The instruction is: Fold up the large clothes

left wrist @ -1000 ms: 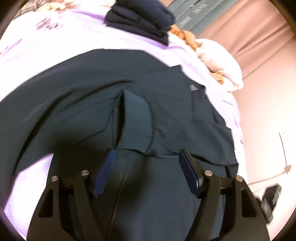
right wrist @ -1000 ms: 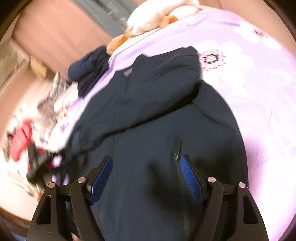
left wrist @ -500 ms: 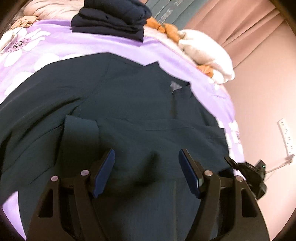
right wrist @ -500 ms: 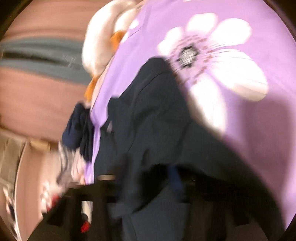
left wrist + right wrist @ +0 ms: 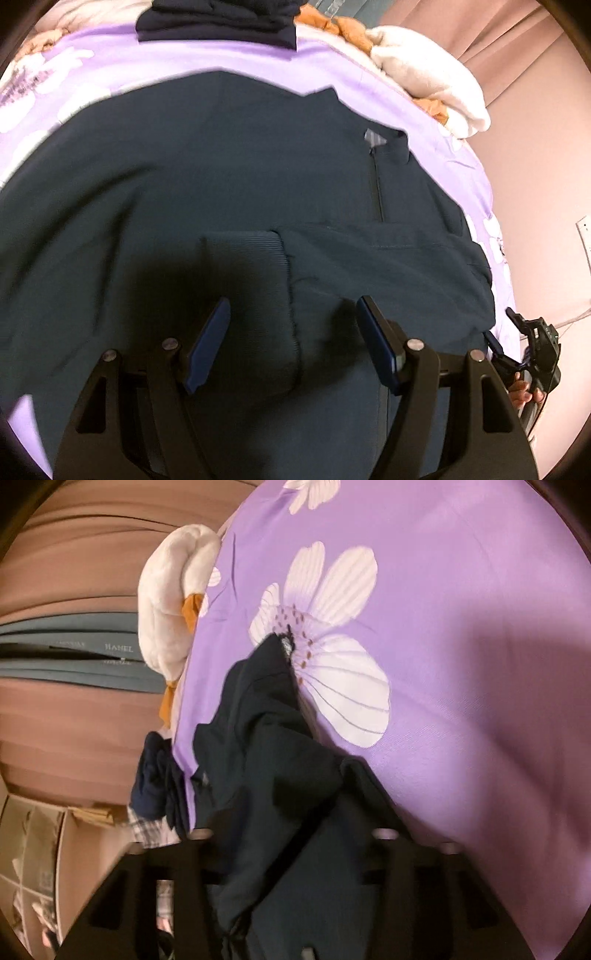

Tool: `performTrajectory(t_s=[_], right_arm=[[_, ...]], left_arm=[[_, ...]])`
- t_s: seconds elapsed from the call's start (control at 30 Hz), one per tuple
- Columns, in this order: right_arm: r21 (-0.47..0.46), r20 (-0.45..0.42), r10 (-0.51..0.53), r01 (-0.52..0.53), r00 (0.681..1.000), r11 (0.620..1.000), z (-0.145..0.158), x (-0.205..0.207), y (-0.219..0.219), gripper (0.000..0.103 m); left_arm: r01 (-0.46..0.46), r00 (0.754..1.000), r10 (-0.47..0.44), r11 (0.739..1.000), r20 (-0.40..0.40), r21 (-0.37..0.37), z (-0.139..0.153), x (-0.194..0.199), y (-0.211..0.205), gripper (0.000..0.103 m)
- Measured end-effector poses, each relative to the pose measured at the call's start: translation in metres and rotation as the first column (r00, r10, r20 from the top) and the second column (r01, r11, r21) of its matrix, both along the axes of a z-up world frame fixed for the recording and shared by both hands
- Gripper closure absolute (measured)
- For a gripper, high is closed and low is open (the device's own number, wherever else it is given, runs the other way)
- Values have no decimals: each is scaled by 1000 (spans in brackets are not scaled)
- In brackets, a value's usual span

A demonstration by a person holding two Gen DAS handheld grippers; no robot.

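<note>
A large dark green zip jacket [image 5: 258, 177] lies spread on the purple flowered bedsheet [image 5: 207, 55]. One sleeve is folded across its front, with the ribbed cuff [image 5: 251, 266] just ahead of my left gripper [image 5: 291, 347], which is open and empty above the cloth. My right gripper [image 5: 291, 853] is covered by bunched jacket cloth [image 5: 266, 760] that rises between its arms; its fingertips are hidden. The right gripper also shows in the left wrist view [image 5: 532, 350] at the jacket's right edge.
A folded navy garment [image 5: 221, 18] sits at the far side of the bed. A white and orange plush toy [image 5: 428, 77] lies at the bed's far right corner. Pink curtains [image 5: 74, 554] and boxes [image 5: 33, 853] stand beyond the bed.
The left gripper has shifted so the folded sleeve's cuff now sits between its fingers' line. The right gripper has swung to the jacket's edge and cloth now covers its fingers.
</note>
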State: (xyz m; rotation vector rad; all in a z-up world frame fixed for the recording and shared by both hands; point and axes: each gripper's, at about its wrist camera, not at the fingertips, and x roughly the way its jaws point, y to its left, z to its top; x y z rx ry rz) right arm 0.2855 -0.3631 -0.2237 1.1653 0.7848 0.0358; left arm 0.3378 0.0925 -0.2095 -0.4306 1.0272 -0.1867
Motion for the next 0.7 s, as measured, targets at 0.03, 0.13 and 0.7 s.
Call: performTrajectory(t_s=[0.03,0.13,0.7], right_arm=[[-61,-8,-6,6,1000,998,8,-4,-4,45],[-252,28,33,-25,999,967,36,-8,2,45],[-628,-214,211,-300,954,718,12,113,74,92]], left_arm=[[1,1000,-1,1000,14,11,7,-3,4,32],[30,998,-30,1000,57,3,25,-7,5,32],[356,934,-350,930,-69,91,-26,-21,-82,82]])
